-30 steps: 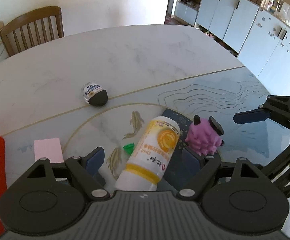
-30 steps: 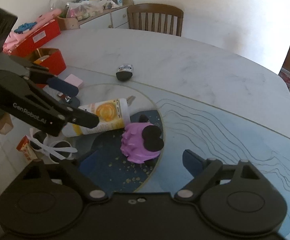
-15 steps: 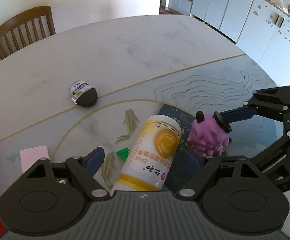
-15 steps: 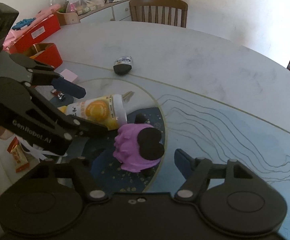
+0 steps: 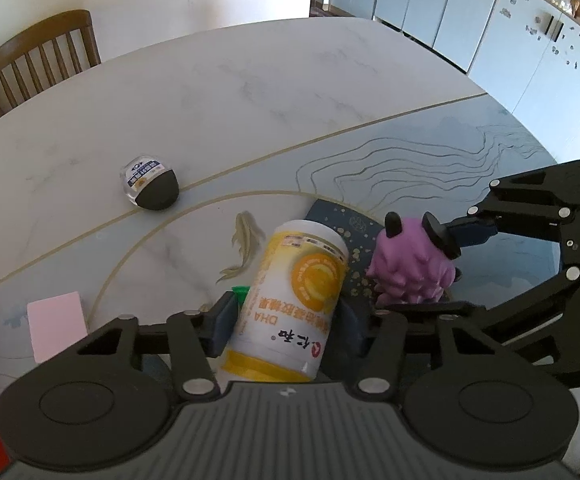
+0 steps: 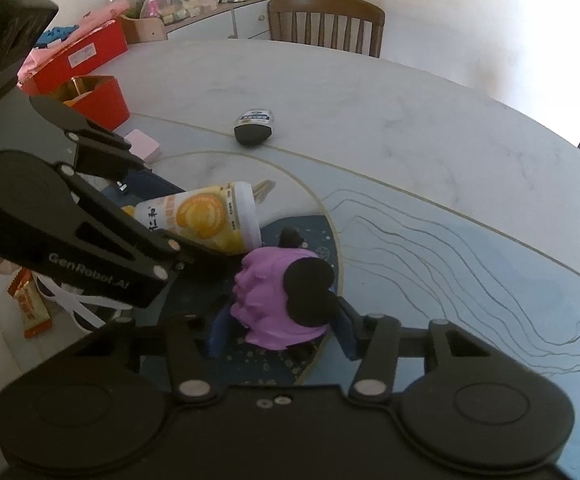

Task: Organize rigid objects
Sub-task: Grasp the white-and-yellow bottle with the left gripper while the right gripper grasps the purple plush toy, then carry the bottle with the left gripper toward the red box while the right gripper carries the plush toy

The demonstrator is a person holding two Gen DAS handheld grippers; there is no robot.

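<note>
On a marble worktop point(image 5: 250, 92), the left hand-held gripper point(image 5: 286, 324) has just been closing; its pads now press both sides of a yellow-and-white bottle point(image 5: 293, 300) lying on its side. Beside it, the right hand-held gripper point(image 6: 280, 326), also just closing, clasps a spiky purple toy point(image 6: 270, 300).

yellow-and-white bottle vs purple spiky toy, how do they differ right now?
Pose: the bottle lies on its side; the purple toy sits upright.
Look: the bottle is a smooth cylinder with a printed yellow label; the toy is bumpy, with black ears.
Holder: the left tool has just closed onto the bottle; the right tool has just closed around the toy.
Shared: both sit by the dark blue patch of the table.
</note>
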